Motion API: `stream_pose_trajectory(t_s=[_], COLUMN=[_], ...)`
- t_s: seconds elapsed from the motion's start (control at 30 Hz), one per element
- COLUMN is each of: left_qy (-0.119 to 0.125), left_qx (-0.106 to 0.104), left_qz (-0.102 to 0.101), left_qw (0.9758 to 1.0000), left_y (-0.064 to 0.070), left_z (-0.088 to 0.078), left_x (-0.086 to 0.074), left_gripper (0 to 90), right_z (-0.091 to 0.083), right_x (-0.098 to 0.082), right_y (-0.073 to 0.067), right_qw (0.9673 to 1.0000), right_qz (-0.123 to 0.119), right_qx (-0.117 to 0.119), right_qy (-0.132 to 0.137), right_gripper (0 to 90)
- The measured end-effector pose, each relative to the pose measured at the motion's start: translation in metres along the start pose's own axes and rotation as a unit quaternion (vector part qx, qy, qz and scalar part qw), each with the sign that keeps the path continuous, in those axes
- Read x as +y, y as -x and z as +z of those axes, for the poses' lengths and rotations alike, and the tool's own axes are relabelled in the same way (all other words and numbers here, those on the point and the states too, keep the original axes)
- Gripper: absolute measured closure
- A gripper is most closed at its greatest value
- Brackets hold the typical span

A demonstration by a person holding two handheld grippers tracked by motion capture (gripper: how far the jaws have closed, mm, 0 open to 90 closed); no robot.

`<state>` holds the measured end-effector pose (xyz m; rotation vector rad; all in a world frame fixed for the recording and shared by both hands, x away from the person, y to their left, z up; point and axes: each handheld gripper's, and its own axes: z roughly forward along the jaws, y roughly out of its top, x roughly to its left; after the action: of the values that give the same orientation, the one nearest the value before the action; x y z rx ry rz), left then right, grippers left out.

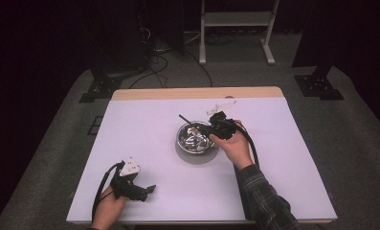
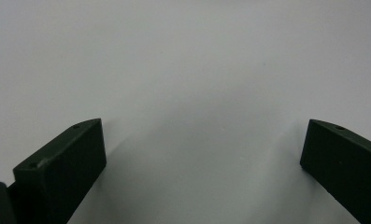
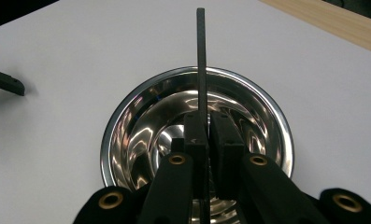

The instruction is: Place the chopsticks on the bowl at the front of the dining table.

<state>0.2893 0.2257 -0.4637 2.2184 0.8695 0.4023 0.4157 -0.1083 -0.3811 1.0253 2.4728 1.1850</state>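
With our right tool [image 3: 206,135] clamped on the thin black rod [image 3: 201,60] over the bowl [image 3: 127,116] mid-counter and the left tool [image 2: 204,149] wide and idle near the front edge, we risk the rod pivoting or slipping and clattering into the bowl.

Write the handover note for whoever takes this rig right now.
Right gripper: shut on a thin black stick, held over the steel bowl at mid-table; the stick's far end reaches past the bowl's rim.
Left gripper: open, holding nothing, low over the bare white table at the near left.
Another black piece lies on the table beside the bowl.
Done: stick picked up.
Left: probably lower it into the bowl and release.
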Motion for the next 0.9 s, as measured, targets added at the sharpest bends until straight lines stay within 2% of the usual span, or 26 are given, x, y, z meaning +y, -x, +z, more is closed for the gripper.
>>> stream_pose_trajectory(t_s=[0.53, 0.9], left_qy=[0.001, 0.001], left_qx=[0.000, -0.001], left_qz=[-0.001, -0.001], left_qw=[1.0000, 1.0000], left_y=[0.000, 0.000], left_z=[0.000, 0.000], left_x=[0.000, 0.000], left_gripper=[0.0, 0.0], right_z=[0.025, 0.029], right_x=[0.002, -0.001], right_y=[0.016, 0.021], right_qw=[0.9997, 0.9992], right_qz=[0.016, 0.020], right_qx=[-0.014, -0.025], right_qy=[-0.015, -0.022], right_gripper=[85.8, 85.8])
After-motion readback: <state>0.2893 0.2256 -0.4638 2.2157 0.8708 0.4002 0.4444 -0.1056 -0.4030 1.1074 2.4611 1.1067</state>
